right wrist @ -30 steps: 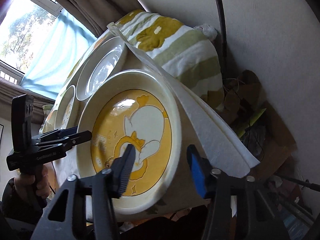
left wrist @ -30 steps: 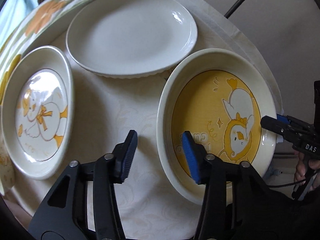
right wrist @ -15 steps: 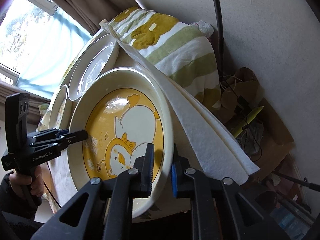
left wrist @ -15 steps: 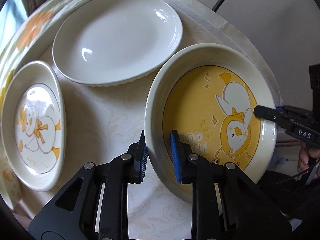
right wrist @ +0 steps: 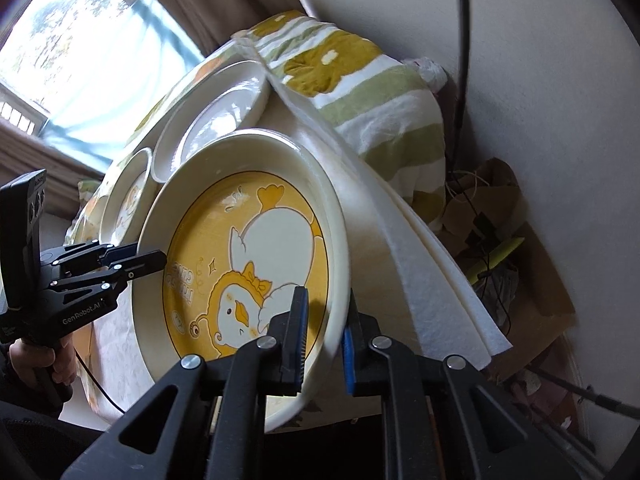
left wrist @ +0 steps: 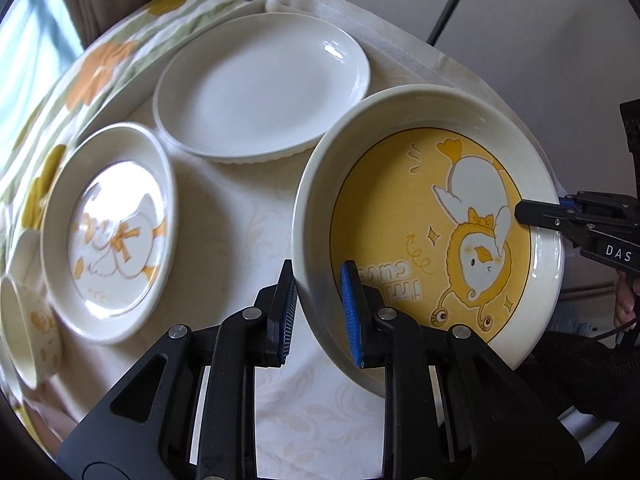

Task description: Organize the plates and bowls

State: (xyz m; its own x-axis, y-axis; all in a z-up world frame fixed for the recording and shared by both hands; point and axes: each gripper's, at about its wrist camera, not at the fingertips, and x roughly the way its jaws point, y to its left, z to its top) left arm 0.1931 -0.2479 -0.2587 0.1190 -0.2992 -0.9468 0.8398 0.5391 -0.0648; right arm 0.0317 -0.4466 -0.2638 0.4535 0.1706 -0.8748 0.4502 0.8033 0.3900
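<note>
the jaws of the left gripper (left wrist: 320, 312) are pinched on the near rim of the yellow duck bowl (left wrist: 432, 236), and the opposite rim is clamped between the jaws of the right gripper (right wrist: 324, 332). the bowl is held tilted over the table (left wrist: 248, 224). to its left a duck plate (left wrist: 112, 232) is seen, with a small cup (left wrist: 28, 320) beside it. farther back a plain white plate (left wrist: 260, 84) is laid near a striped cloth (left wrist: 112, 68).
</note>
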